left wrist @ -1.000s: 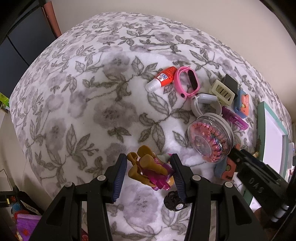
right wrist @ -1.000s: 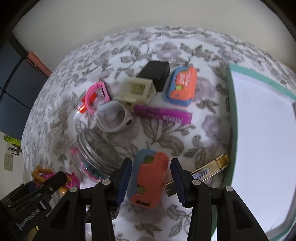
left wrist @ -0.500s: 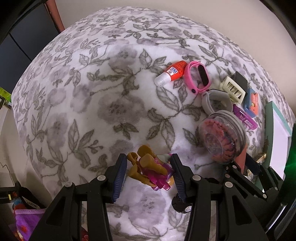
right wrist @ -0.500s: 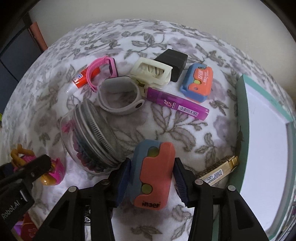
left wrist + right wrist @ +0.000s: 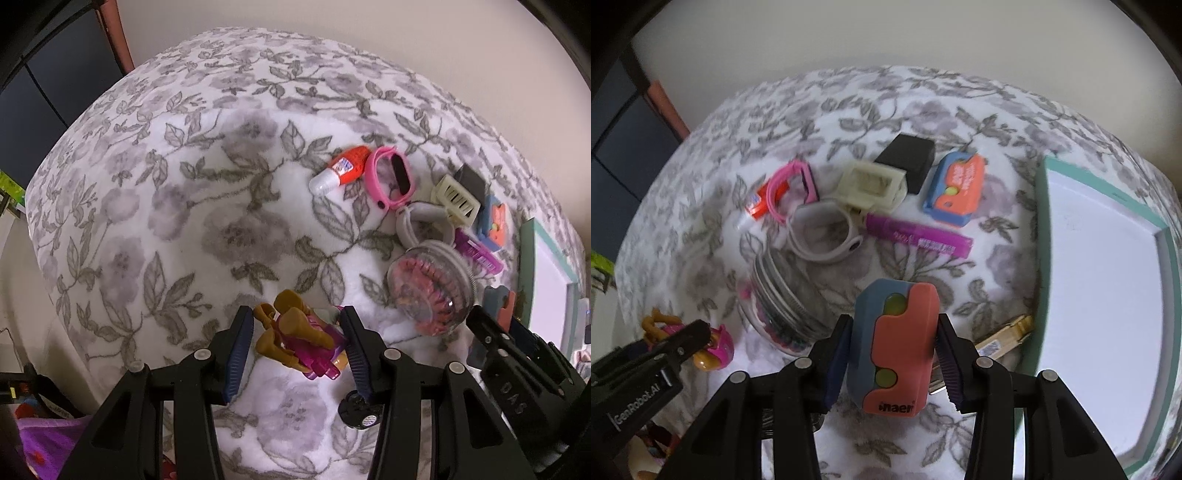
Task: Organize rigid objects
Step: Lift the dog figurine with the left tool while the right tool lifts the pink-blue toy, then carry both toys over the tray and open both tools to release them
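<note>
My right gripper (image 5: 892, 360) is shut on a coral and blue block marked "naer" (image 5: 894, 347) and holds it above the floral blanket (image 5: 849, 103). My left gripper (image 5: 297, 341) has its jaws on both sides of a pink and gold toy figure (image 5: 299, 341), touching it. The same toy shows at the left of the right wrist view (image 5: 709, 347). A white tray with a teal rim (image 5: 1043, 258) lies to the right of the held block.
On the blanket lie a jar of hair ties (image 5: 430, 291), a grey band (image 5: 822, 236), a pink watch (image 5: 389, 177), a glue bottle (image 5: 341, 170), a cream clip (image 5: 871, 184), a black box (image 5: 908, 155), a purple tube (image 5: 918, 236), a second coral block (image 5: 956, 188), a gold clip (image 5: 1004, 338) and a small black wheel (image 5: 360, 411).
My right gripper has lifted the coral and blue block off the blanket and drawn back. My left gripper has stayed around the toy figure.
</note>
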`<state>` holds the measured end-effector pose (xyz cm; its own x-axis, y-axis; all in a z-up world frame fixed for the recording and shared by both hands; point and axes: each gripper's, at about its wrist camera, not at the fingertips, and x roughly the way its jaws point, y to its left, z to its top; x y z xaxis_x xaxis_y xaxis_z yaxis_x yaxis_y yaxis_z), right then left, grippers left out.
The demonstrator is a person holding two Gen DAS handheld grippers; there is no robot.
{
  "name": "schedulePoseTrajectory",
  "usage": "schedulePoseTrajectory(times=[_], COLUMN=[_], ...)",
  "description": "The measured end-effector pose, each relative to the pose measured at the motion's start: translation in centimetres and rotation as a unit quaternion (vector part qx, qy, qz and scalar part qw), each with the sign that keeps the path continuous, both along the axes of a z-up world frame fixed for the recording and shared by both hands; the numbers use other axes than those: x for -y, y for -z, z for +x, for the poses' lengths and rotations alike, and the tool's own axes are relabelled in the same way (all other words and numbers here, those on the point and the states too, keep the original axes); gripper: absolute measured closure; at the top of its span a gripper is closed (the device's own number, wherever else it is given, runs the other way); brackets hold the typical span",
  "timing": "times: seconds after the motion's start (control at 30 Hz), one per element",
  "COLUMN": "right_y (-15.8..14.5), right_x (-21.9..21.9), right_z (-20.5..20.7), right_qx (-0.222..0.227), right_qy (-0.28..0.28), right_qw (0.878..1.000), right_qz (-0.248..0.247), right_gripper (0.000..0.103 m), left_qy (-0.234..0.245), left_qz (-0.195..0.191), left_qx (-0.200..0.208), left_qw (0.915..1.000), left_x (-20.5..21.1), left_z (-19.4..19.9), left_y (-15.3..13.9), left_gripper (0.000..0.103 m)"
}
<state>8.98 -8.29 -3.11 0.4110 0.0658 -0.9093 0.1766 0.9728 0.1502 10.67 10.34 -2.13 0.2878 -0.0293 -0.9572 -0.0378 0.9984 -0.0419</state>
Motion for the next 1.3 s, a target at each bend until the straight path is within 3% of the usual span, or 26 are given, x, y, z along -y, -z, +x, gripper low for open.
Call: schedulePoseTrajectory(times=[0.33, 0.57, 0.77, 0.93, 1.3], right_y=[-4.4, -4.2, -2.2, -1.0, 1.3], right_x=[5.2, 11.3, 16.3, 19.4, 23.3], right_z=[-1.2, -3.2, -4.9, -5.9, -8.1], right_qx=[0.048, 0.033, -0.001, -0.016, -0.050], right_qy=[0.053, 0.115, 0.164, 0.194, 0.223], right_qw=[0.997, 0.992, 0.985, 0.980, 0.971], right_qz=[-0.002, -0.037, -0.052, -0.052, -0.066], right_gripper=[0.056, 0.056, 0.056, 0.056, 0.056], left_qy=[0.012, 0.079, 0.159, 0.226, 0.296], left_qz=[-0.039, -0.042, -0.038, -0.030, -0.006], left_qx=[0.056, 0.080, 0.074, 0.063, 0.048], left_qw=[0.9976, 0.9928, 0.9839, 0.9716, 0.9539], left_x=[1.1, 7.6, 15.7, 22.4, 29.3], left_z=[-0.2, -0.4, -0.9, -2.0, -4.3], left_y=[-4.0, -6.2, -5.7, -4.1, -0.1], left_gripper=[0.053, 0.053, 0.053, 0.053, 0.053])
